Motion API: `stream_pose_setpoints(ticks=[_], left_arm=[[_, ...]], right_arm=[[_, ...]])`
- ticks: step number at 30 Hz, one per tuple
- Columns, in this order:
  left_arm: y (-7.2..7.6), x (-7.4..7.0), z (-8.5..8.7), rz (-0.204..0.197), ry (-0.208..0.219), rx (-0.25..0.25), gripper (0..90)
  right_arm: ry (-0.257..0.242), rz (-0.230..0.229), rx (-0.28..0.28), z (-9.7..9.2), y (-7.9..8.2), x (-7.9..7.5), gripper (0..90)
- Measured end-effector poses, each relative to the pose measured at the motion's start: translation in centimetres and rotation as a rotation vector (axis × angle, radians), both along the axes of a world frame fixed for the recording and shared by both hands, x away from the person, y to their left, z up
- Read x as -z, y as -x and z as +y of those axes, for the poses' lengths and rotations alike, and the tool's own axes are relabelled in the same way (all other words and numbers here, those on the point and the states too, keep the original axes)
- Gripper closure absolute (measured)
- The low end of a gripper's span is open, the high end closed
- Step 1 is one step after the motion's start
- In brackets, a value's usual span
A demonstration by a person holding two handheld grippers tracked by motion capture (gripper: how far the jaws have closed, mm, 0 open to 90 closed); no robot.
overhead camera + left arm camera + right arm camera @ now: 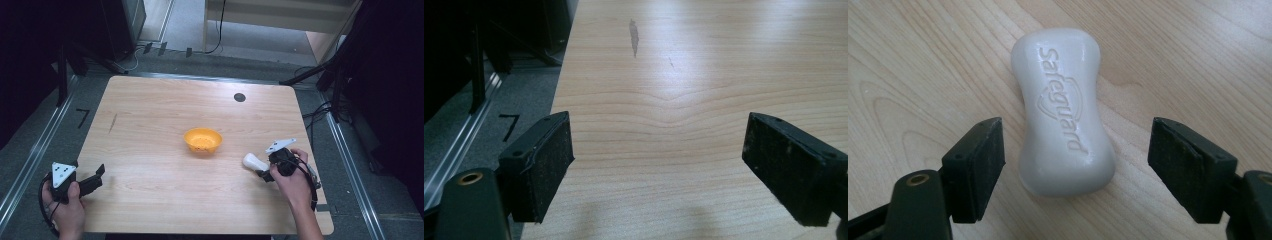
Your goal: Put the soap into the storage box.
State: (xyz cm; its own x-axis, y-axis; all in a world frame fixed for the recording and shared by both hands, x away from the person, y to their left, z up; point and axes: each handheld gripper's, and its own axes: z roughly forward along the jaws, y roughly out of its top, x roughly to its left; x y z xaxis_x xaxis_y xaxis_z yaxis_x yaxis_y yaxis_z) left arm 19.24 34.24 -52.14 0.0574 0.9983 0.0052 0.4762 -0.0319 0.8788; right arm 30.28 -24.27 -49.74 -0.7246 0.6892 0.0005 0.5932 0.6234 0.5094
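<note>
Soap bar [1064, 112] on table [923, 60], between open jaws, untouched

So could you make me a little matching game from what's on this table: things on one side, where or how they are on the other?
Things:
1. soap
2. bowl
3. left gripper
4. round black mark

Descriptions:
A. orange, mid-table
B. open over bare wood
C. white, between the right gripper's open jaws
D. near the table's far edge

Pairs: 1-C, 2-A, 3-B, 4-D
</note>
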Motion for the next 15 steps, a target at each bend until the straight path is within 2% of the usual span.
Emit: stream_pose_setpoints(ticks=[6,15], left_arm=[[0.0,0.0,0.0,-0.002,0.005,0.002,13.3],[0.0,0.0,0.0,-0.005,0.005,0.001,13.3]], right_arm=[[0.008,0.038,0.001,0.8,-0.7,0.2,25.7],[0.037,0.085,-0.004,1.7,-1.5,0.4,34.4]])
